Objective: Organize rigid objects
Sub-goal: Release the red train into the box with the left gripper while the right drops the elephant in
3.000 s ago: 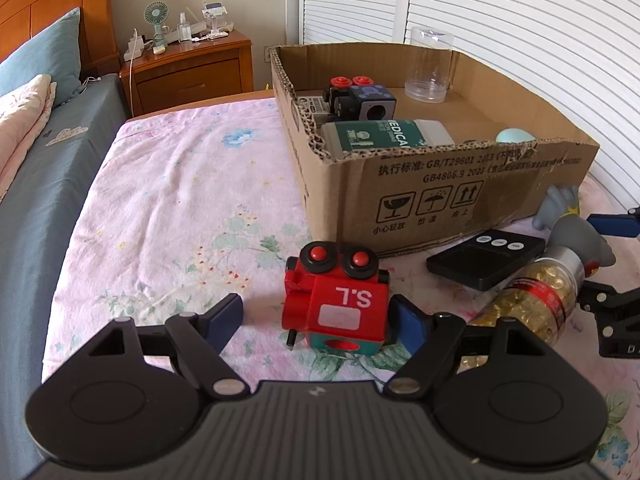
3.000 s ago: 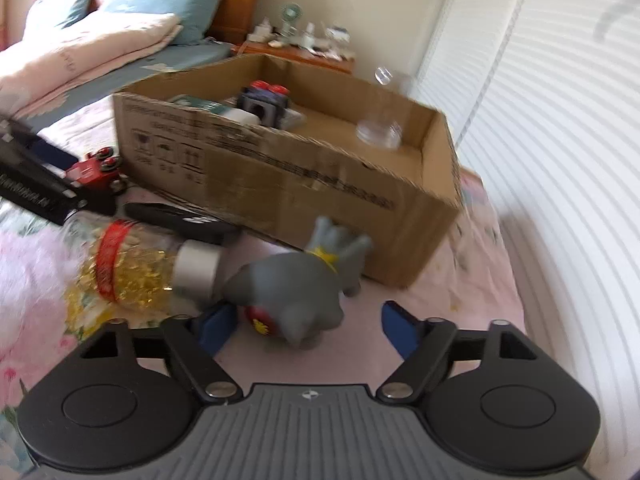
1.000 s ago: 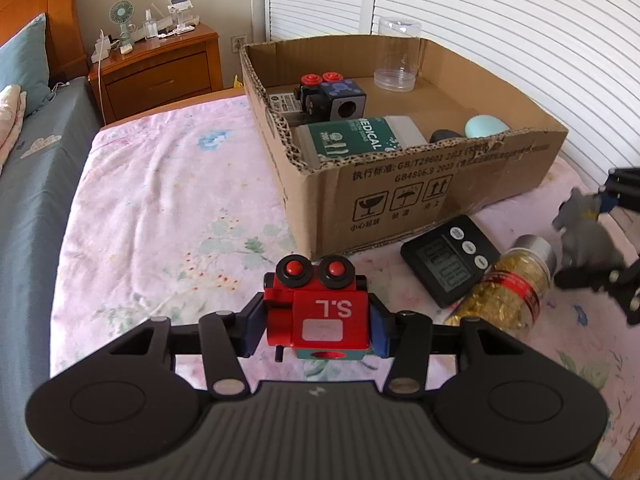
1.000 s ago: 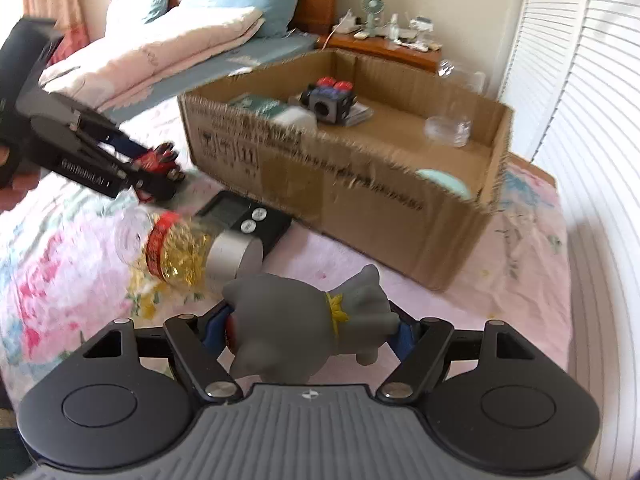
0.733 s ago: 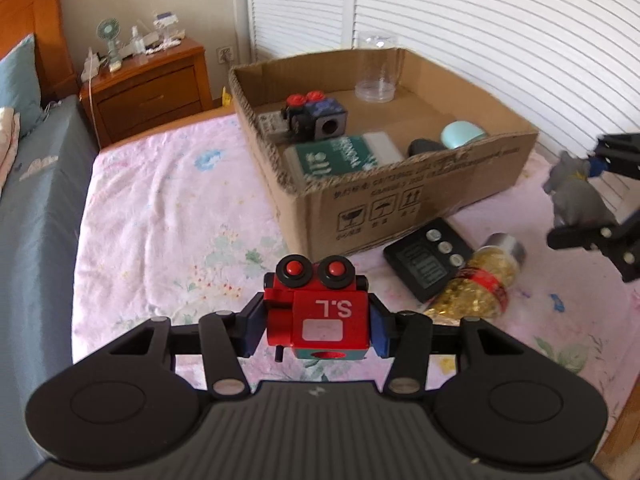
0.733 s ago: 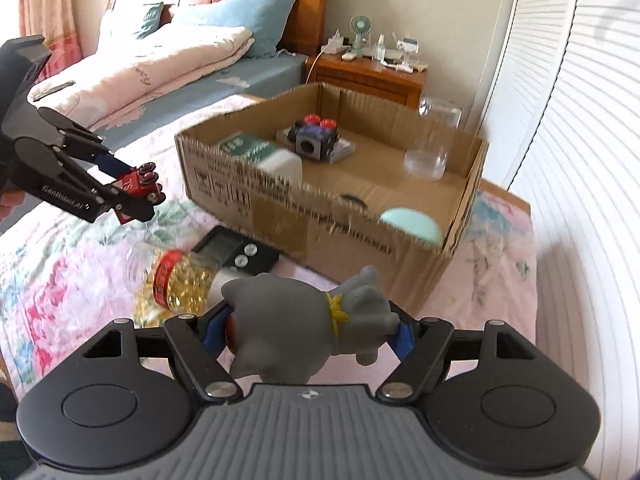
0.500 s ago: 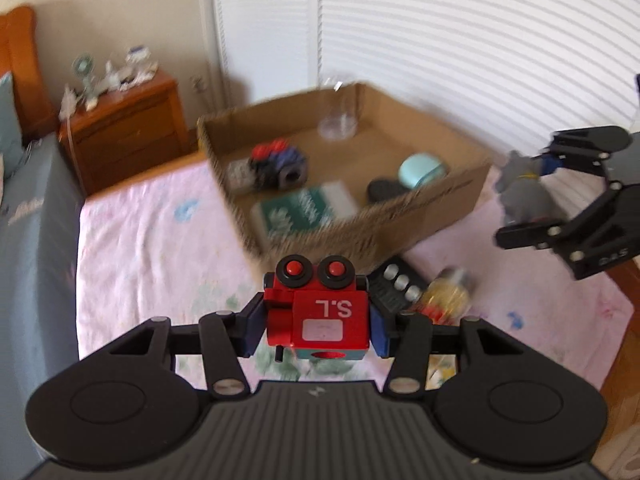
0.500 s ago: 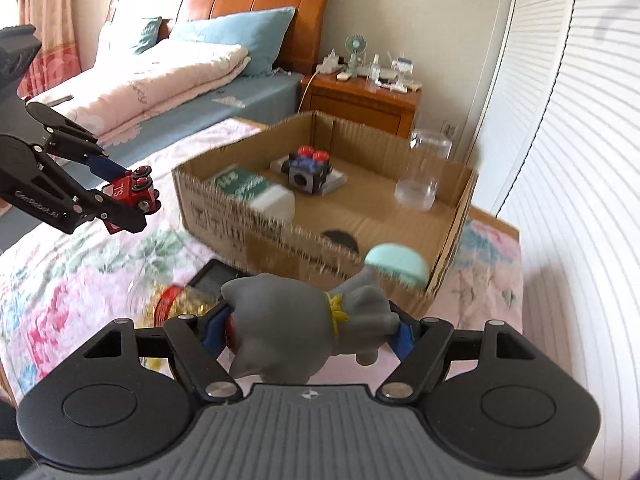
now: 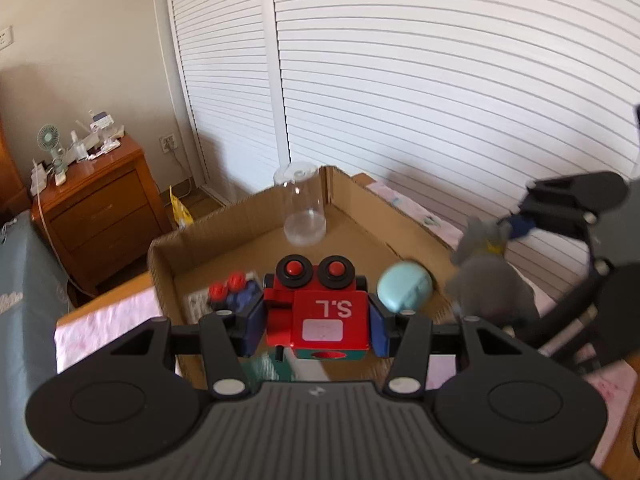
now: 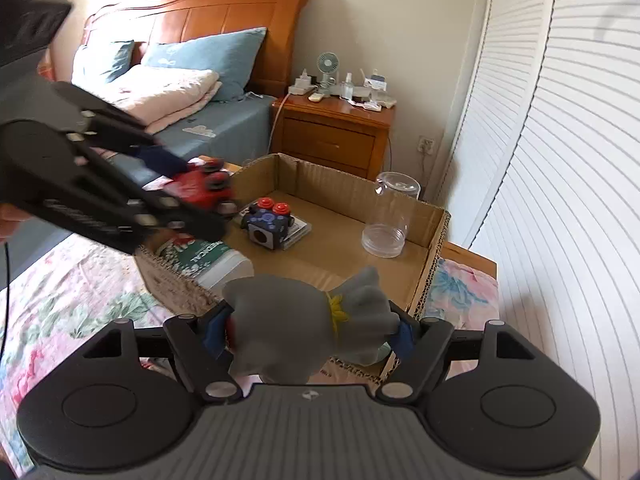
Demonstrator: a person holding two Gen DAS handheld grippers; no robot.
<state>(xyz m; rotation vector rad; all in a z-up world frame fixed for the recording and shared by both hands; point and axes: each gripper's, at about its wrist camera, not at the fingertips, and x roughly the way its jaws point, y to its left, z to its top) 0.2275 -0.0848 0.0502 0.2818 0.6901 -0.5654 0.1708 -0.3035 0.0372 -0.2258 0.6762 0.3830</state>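
**Two toys held over the cardboard box**

The left gripper (image 9: 318,326) clamps a red block train (image 9: 318,312) marked "S.L", with two red-capped funnels, above the cardboard box (image 10: 430,248). The right gripper (image 10: 308,334) grips a grey rubber animal (image 10: 296,328) at the box's near edge. Its face is hidden; the green carton (image 10: 200,256) is half covered.

Red toy train (image 9: 320,312) with black-and-red tops. Grey figure (image 10: 308,332), yellow collar. Brown cardboard box (image 10: 432,240). Pale teal case (image 9: 404,286). Bed sheet (image 10: 60,288) pink, floral. Black tools, blue pads (image 9: 378,328).
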